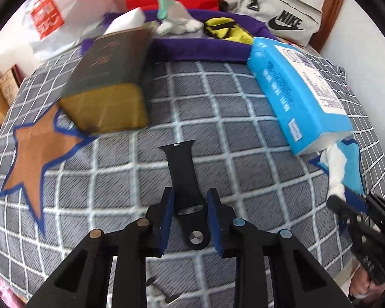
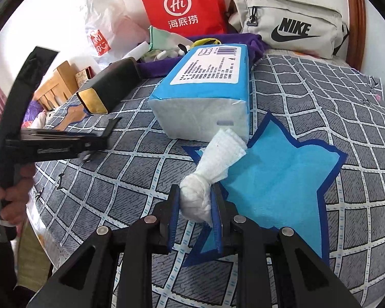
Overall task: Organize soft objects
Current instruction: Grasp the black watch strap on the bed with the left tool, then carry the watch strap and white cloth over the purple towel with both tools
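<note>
A black watch strap (image 1: 178, 164) lies lengthwise between the blue pads of my left gripper (image 1: 190, 195), which is shut on its stud end just above the checked bedspread (image 1: 218, 118). In the right wrist view the strap (image 2: 113, 125) sticks out of that gripper (image 2: 92, 148). My right gripper (image 2: 196, 190) is shut on a twisted white tissue (image 2: 218, 151) that still hangs from the opening of the blue tissue pack (image 2: 205, 82). It is over a blue star mat (image 2: 282, 179). A brown star mat (image 1: 38, 154) lies at the left.
A dark box with a gold end (image 1: 107, 77) rests partly on the brown star. Behind are a purple towel (image 1: 200, 48) with a yellow pouch (image 1: 225, 29) and small white items, a red paper bag (image 2: 184, 5), a grey Nike bag (image 2: 290, 30) and a plastic bag (image 2: 107, 25).
</note>
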`<state>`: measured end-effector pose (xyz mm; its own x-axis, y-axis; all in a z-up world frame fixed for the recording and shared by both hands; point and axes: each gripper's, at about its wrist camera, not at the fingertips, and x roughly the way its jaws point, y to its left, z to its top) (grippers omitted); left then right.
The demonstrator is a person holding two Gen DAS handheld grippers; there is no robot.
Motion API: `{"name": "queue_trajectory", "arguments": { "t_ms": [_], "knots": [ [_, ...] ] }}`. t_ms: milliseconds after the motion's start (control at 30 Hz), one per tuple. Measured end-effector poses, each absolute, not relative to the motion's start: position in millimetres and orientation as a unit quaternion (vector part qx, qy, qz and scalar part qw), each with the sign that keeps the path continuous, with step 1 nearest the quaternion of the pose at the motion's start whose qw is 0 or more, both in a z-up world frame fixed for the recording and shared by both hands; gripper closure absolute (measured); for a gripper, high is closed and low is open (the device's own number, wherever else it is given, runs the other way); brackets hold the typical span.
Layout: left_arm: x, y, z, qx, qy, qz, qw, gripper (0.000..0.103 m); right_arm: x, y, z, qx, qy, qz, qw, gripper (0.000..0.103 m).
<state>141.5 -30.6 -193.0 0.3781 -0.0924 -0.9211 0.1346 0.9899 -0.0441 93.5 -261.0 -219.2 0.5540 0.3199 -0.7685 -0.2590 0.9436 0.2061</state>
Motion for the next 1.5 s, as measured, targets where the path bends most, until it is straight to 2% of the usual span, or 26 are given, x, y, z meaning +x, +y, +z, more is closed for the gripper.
{"name": "queue_trajectory", "arguments": {
  "t_ms": [100,167,267,300,333,700,1500],
  "knots": [
    [137.8,-27.5,-194.1,0.020,0.555,-0.084,0.827,0.076,93.4,-259.5,-218.7,0.030,0.443,0.160,0.882,0.080],
    [140.0,-28.6,-194.6,0.001,0.555,-0.079,0.828,0.069,94.3,-259.4,-218.7,0.030,0.444,0.158,0.882,0.080],
    [136.9,-36.5,-196.0,0.021,0.541,-0.069,0.838,0.068,94.2,-257.8,-218.2,0.027,0.446,0.153,0.881,0.080],
    [135.8,-39.3,-196.2,0.033,0.537,-0.067,0.840,0.070,93.9,-257.2,-218.1,0.025,0.447,0.150,0.881,0.080],
    [135.0,-39.5,-195.9,0.035,0.532,-0.068,0.843,0.079,93.2,-255.8,-217.6,0.021,0.448,0.147,0.881,0.080],
    [130.1,-17.8,-183.3,-0.014,0.548,-0.069,0.833,0.082,86.3,-243.1,-201.8,-0.008,0.451,0.162,0.878,0.081],
    [134.0,-6.7,-68.8,-0.024,0.454,-0.070,0.888,0.082,103.1,-244.7,-82.1,0.019,0.352,0.152,0.923,0.081]
  ]
}}
